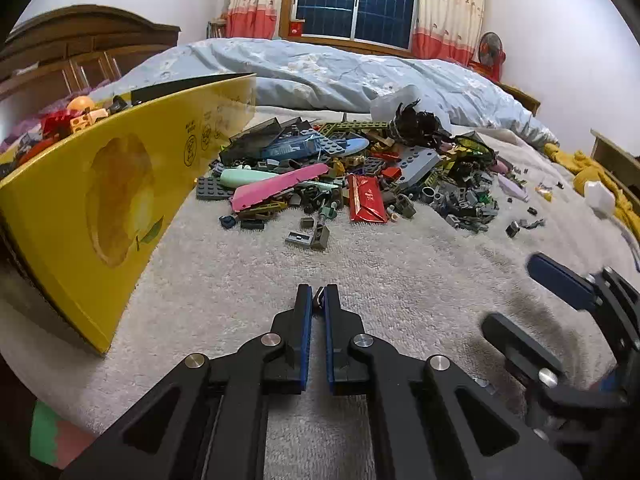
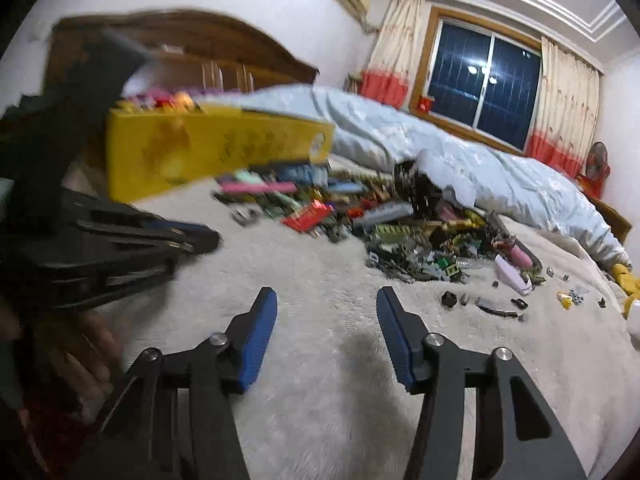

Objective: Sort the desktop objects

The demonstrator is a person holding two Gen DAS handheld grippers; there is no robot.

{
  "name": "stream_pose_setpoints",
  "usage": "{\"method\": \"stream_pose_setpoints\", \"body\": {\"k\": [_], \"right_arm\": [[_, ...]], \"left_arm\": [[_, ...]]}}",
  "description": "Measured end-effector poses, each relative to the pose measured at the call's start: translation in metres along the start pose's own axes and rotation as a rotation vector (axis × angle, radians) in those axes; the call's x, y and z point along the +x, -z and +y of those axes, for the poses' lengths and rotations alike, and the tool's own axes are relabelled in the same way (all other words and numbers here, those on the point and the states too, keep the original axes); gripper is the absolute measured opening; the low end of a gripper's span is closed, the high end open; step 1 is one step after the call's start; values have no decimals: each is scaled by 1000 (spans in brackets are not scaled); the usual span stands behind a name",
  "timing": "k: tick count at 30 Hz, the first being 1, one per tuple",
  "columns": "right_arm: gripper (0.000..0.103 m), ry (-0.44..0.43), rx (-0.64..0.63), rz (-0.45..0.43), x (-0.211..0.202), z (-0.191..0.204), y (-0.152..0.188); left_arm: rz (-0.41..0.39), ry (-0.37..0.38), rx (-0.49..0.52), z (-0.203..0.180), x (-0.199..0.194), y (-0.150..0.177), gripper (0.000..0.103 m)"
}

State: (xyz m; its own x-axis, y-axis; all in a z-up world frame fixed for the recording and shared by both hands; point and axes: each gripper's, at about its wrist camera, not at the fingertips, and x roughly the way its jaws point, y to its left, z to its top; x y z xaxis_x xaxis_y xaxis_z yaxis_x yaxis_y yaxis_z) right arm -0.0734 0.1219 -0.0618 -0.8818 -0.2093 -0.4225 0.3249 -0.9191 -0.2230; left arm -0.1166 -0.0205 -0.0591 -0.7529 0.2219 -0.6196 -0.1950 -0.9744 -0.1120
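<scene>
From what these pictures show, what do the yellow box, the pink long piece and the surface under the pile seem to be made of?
Yellow box: probably printed cardboard with a slight sheen; it has thin flat walls and printed symbols.
Pink long piece: likely smooth moulded plastic, evenly coloured, with a toothed edge.
Surface: a cream fabric, apparently a fleecy blanket, matte with a nubby texture.
</scene>
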Motion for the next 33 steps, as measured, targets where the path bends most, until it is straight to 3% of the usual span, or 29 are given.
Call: {"method": "stream_pose_setpoints", "body": {"k": [3, 7, 9, 11, 13, 17, 20, 22, 24, 25, 26, 27, 33], "right_arm": [[52, -64, 11, -37, -19, 3, 4], [52, -139, -21, 33, -14, 16, 13], [45, -158, -25, 34, -13, 21, 14], [14, -158, -59, 38, -9, 27, 14], [2, -128, -118, 31, -10, 36, 11], [2, -88, -115, -8, -13, 30, -3], [2, -12, -86, -22, -2, 15, -11], [2, 28, -47, 23, 15, 7, -7], [5, 17, -13, 126, 37, 1, 1], [9, 22, -7, 113, 35, 2, 1], [23, 36, -17, 102, 32, 3, 0], [27, 53, -33, 105, 30, 6, 1], [47, 48, 75, 90, 13, -5, 12]], "left_arm": [[15, 23, -13, 4, -1, 0, 6], [12, 1, -13, 5, -3, 1, 6], [10, -6, -4, 3, -3, 1, 6], [6, -14, 0, 3, -2, 2, 6], [6, -9, -9, 4, -2, 3, 6], [-6, 21, -25, 7, -4, 1, 6], [-95, 16, 33, -2, -12, -2, 6], [-71, 9, 67, -11, -3, -2, 6], [-26, 6, 56, -15, 9, 1, 6], [-31, -7, 59, -16, 11, 3, 7], [-52, -21, 73, -19, 11, 3, 8], [-54, -38, 91, -23, 12, 3, 8], [-29, 8, 21, -14, 5, 5, 13]]}}
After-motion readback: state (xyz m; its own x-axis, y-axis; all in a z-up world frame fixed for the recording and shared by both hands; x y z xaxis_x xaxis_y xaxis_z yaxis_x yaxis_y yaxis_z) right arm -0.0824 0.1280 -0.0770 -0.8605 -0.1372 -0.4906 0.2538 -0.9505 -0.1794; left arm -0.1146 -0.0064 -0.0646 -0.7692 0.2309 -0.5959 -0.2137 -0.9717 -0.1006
